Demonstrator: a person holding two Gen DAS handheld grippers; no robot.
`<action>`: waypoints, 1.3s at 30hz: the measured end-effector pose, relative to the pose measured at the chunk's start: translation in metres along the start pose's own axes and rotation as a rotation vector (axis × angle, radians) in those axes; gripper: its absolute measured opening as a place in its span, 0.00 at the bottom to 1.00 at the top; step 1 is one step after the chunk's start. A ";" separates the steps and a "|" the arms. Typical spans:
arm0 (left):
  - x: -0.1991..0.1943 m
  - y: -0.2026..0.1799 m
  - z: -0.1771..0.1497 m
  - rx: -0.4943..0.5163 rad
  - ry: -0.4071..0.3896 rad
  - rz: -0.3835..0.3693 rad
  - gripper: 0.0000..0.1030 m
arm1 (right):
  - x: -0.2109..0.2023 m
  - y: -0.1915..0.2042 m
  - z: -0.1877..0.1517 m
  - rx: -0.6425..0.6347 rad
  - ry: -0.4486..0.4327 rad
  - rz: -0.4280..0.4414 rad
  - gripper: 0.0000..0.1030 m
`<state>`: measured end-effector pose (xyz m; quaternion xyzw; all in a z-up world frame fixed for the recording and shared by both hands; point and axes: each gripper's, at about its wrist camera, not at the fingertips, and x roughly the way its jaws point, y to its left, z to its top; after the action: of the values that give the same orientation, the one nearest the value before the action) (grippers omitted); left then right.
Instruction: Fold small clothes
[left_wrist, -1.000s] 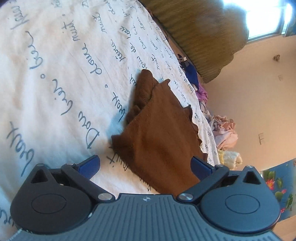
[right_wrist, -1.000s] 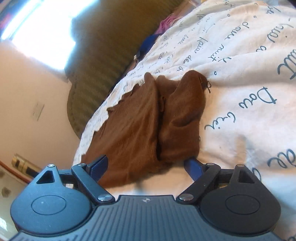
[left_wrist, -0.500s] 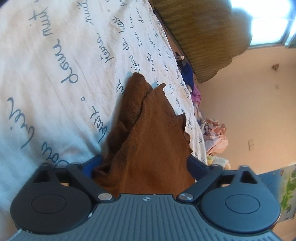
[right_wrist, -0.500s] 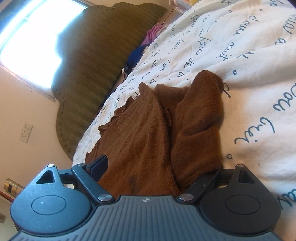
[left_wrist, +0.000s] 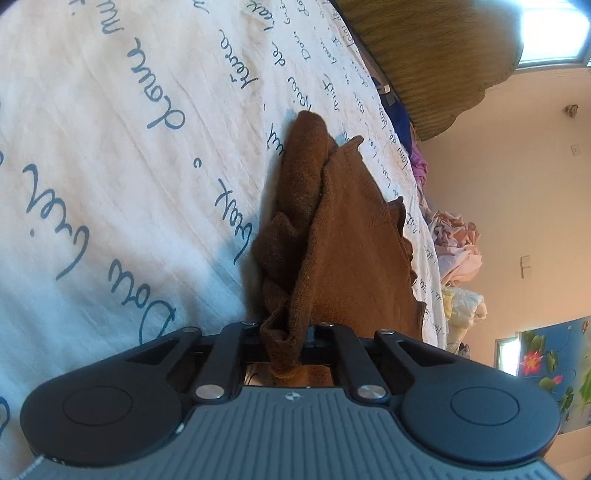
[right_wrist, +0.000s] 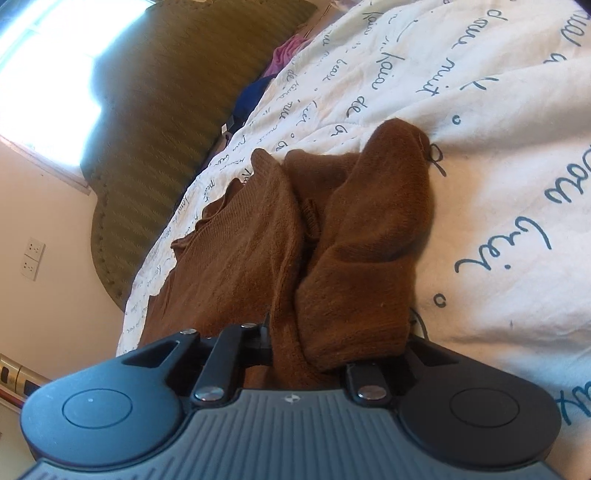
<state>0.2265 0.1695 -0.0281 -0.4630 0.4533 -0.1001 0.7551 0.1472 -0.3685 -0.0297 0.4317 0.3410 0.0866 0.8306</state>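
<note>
A: Garment (left_wrist: 354, 236), brown knit, lies on the bed (left_wrist: 110, 147) near its edge. In the left wrist view, what could go wrong?

B: The left claw (left_wrist: 286, 341) is clamped tight on a bunched wad of the near hem, not one clean edge. My guess is that lifting from here drags several layers together and the fold comes out lumpy. The garment also sits close to the bed's side, so a careless pull could slide it off.

A: And the pose?

B: The claw points down at a slant along the garment's length, low over the sheet, with cloth draped up over its front.

A: Now the right wrist view.

B: The right claw (right_wrist: 310, 354) is likewise closed on the garment (right_wrist: 240, 258), where a thick rolled part, likely a sleeve, overlaps the flat body. I think it may have caught only that roll, so the body could stay behind or slip free when raised. With both claws gripping the near end, pulling apart unevenly would twist the knit.

A: Pose there?

B: Tilted gently downward, aimed along the garment toward the headboard (right_wrist: 177, 110), held low at the near hem.
</note>
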 end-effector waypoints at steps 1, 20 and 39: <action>-0.003 -0.003 0.000 0.010 -0.009 -0.004 0.08 | -0.001 0.002 0.000 -0.007 0.001 -0.004 0.10; -0.085 0.009 -0.043 0.034 0.003 -0.035 0.07 | -0.072 0.021 -0.029 -0.062 0.029 -0.022 0.09; -0.167 0.059 -0.129 0.046 0.025 0.005 0.07 | -0.160 0.006 -0.125 -0.136 0.048 -0.032 0.09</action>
<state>0.0152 0.2185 0.0029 -0.4428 0.4616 -0.1144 0.7601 -0.0525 -0.3523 0.0046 0.3664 0.3608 0.1066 0.8510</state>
